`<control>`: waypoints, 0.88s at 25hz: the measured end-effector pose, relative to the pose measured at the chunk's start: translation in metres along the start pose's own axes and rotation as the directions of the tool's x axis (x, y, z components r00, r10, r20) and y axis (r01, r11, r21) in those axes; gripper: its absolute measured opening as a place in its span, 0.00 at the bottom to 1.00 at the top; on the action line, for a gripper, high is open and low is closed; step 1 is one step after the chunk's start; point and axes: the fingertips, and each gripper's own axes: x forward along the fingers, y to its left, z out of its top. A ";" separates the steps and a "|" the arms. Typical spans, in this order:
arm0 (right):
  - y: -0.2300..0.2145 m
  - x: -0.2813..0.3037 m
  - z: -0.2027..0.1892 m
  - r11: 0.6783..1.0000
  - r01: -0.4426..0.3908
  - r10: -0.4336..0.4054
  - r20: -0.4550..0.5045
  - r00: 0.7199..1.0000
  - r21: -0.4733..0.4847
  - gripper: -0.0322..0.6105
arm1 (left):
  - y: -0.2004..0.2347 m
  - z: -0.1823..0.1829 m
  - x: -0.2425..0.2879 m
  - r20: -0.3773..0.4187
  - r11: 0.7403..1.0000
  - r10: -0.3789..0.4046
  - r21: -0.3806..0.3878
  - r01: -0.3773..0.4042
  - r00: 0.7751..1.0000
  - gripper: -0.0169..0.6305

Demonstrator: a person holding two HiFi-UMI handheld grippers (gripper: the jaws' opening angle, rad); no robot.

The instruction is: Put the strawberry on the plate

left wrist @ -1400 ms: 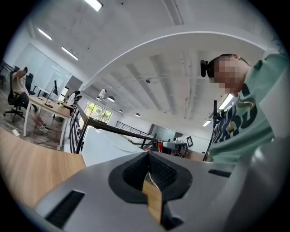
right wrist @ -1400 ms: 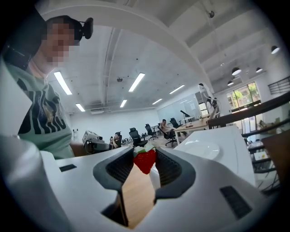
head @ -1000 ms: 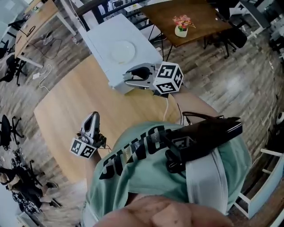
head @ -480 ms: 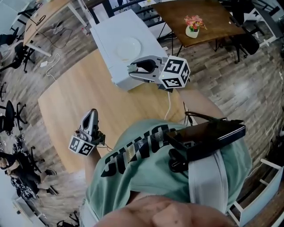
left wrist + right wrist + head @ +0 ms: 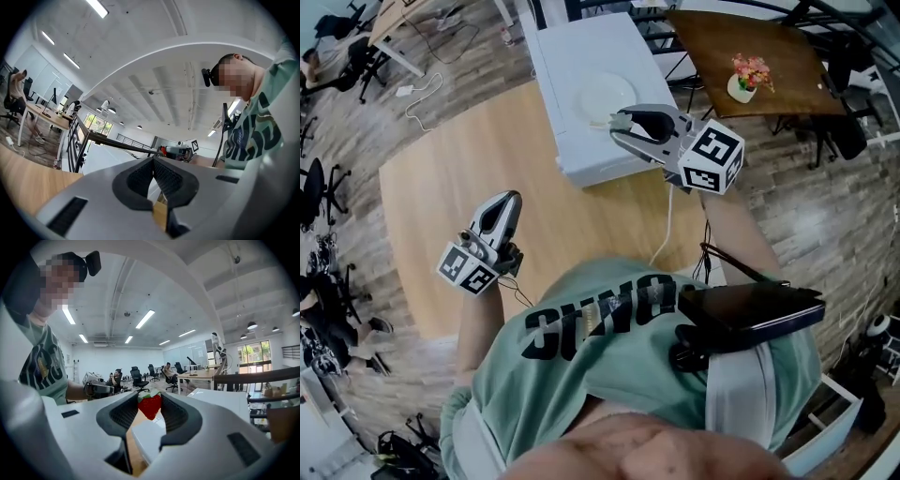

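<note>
Clamping strawberry (image 5: 149, 405), right gripper (image 5: 622, 120) at edge of white plate (image 5: 602, 92)

The head view looks steeply down from above the person, whose shirt fills the lower frame. In it the wooden tabletop (image 5: 441, 159) lies upper left, the left tool (image 5: 508, 201) centre left, and the right tool (image 5: 619, 127) upper centre over a white box (image 5: 581, 47). The left tool view sits close behind its closed jaws, tilted up toward the ceiling, and catches the right tool small at centre. The right tool view rides just behind its jaws, which grip the strawberry (image 5: 149, 405) at centre. It faces level across the office, with the left tool at centre left. All three views share the tabletop.
</note>
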 end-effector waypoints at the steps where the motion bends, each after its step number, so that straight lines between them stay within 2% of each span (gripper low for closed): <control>1: -0.005 0.005 0.000 1.000 0.001 -0.001 -0.009 1.000 -0.005 0.29 | 0.004 0.002 0.002 0.000 1.000 0.000 -0.003 0.000 1.000 0.03; 13: -0.068 0.052 -0.027 0.997 0.041 -0.047 -0.099 0.994 -0.068 0.29 | 0.061 -0.002 0.040 -0.008 1.000 0.010 -0.011 -0.010 1.000 0.03; 17: -0.084 0.067 -0.039 0.994 0.046 -0.060 -0.140 0.988 -0.098 0.29 | 0.076 0.003 0.059 -0.004 1.000 0.009 0.012 -0.009 1.000 0.03; 22: -0.098 0.084 -0.049 0.993 0.052 -0.070 -0.170 0.983 -0.107 0.29 | 0.087 0.008 0.094 -0.036 0.996 -0.009 0.085 0.012 0.999 0.03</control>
